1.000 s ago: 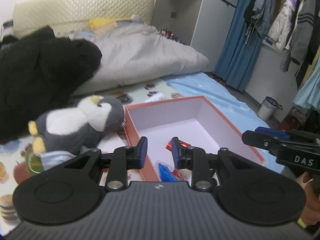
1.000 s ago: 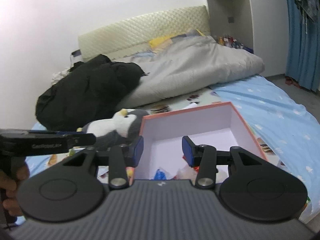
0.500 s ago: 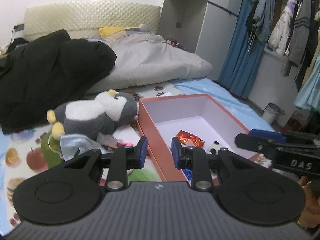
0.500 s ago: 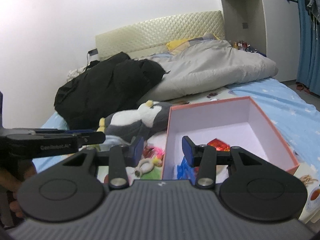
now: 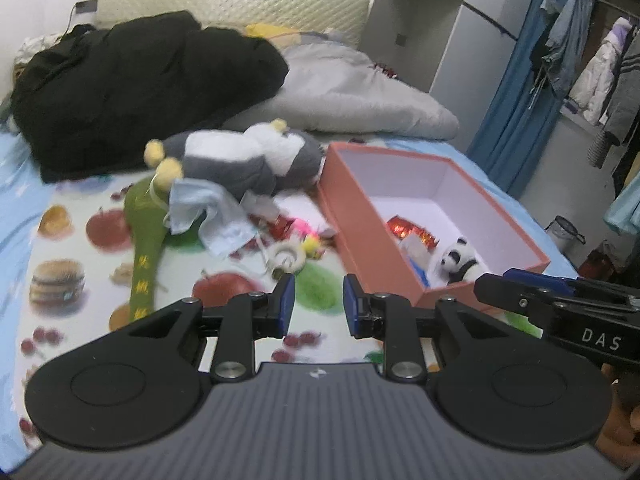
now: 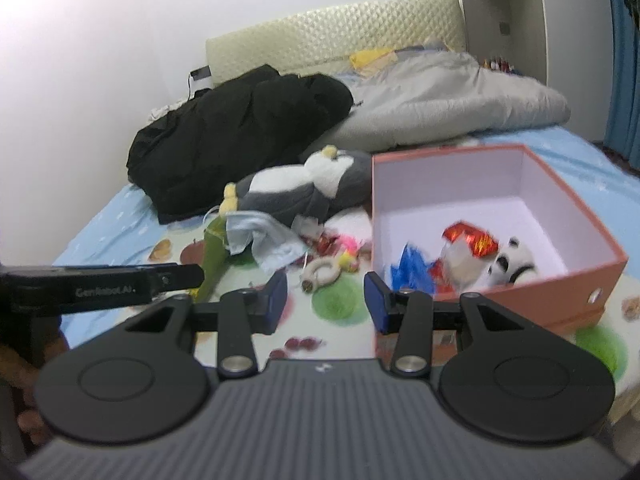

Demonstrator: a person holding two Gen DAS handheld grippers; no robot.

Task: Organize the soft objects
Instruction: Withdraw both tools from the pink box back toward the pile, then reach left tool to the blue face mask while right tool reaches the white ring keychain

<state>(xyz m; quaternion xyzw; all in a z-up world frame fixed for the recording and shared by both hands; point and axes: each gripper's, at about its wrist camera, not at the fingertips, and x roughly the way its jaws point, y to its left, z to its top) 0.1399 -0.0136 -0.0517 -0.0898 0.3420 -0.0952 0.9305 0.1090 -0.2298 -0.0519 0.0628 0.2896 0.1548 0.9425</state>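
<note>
Bed [image 5: 24, 216] with a fruit-print sheet carries everything. At its head, a black coat [image 5: 132, 84] heaped beside a grey duvet [image 5: 360, 96]. Nearer, a grey-and-white penguin plush [image 5: 248, 156] lies on its side, head touching the far corner of the orange box [image 5: 360, 216].

Box open, white inside; it holds a small panda plush [image 5: 456, 260], a red foil wrapper [image 5: 404, 228] and something blue, blurred.

Loose pile left of the box, below the penguin: a green stuffed bottle shape [image 5: 144, 232] with yellow lettering, a pale blue cloth [image 5: 212, 212] lying partly over it, a white ring toy [image 5: 286, 256], and small pink and yellow bits too blurred to name.

Left tongs [image 5: 319, 306] hang tilted down over bare sheet, just short of the ring toy; jaws parted, nothing between them. Right tongs [image 6: 325, 298] likewise tilted down, jaws parted wider and empty, near the box's front left corner, with the ring toy just beyond the left finger. A hand shows at the frame edge behind each tool.
</note>
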